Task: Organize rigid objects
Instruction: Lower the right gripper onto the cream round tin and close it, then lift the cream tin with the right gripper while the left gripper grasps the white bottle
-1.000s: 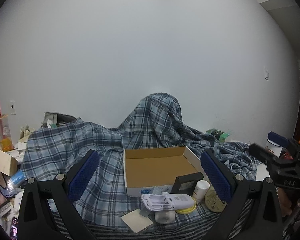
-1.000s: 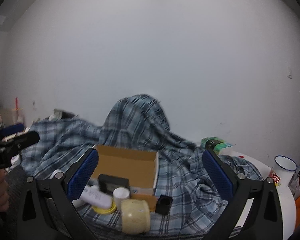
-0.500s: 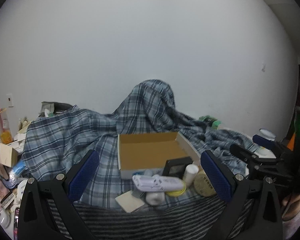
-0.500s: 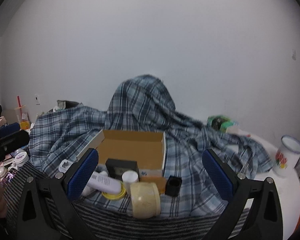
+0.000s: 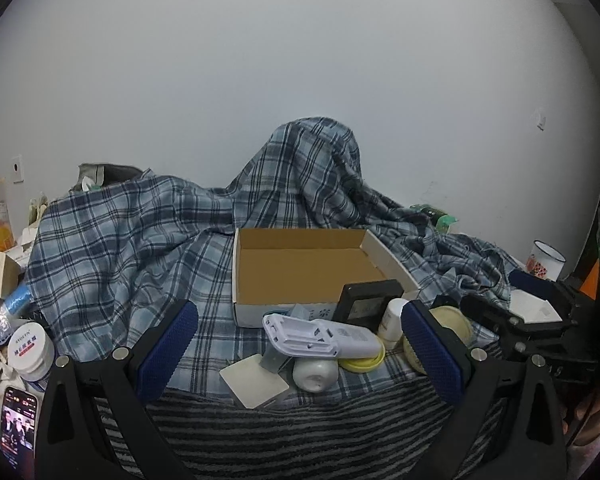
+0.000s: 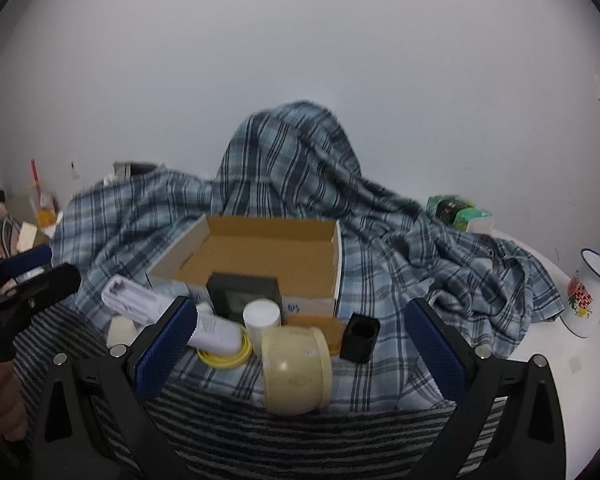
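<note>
An open, empty cardboard box (image 5: 304, 268) (image 6: 260, 256) sits on plaid cloth. In front of it lies a cluster: a white remote-like device (image 5: 320, 336), a black display unit (image 5: 368, 300) (image 6: 242, 296), a small white bottle (image 5: 394, 318) (image 6: 261, 316), a cream jar on its side (image 6: 296, 368), a yellow lid (image 6: 224, 354), a black cube (image 6: 360, 338) and a white square card (image 5: 254, 380). My left gripper (image 5: 298, 344) is open, short of the cluster. My right gripper (image 6: 300, 344) is open too, with the cream jar between its fingers but untouched.
Plaid cloth (image 5: 140, 240) drapes a tall hump behind the box, and striped cloth (image 6: 300, 432) covers the near edge. An enamel mug (image 6: 592, 298) stands on the white table at right. A phone (image 5: 18, 424), a white tub (image 5: 30, 350) and clutter lie at left.
Both cameras have tilted down and drawn nearer, so the box and cluster sit higher and larger in view. Both grippers stayed open and nothing on the cloth moved.
</note>
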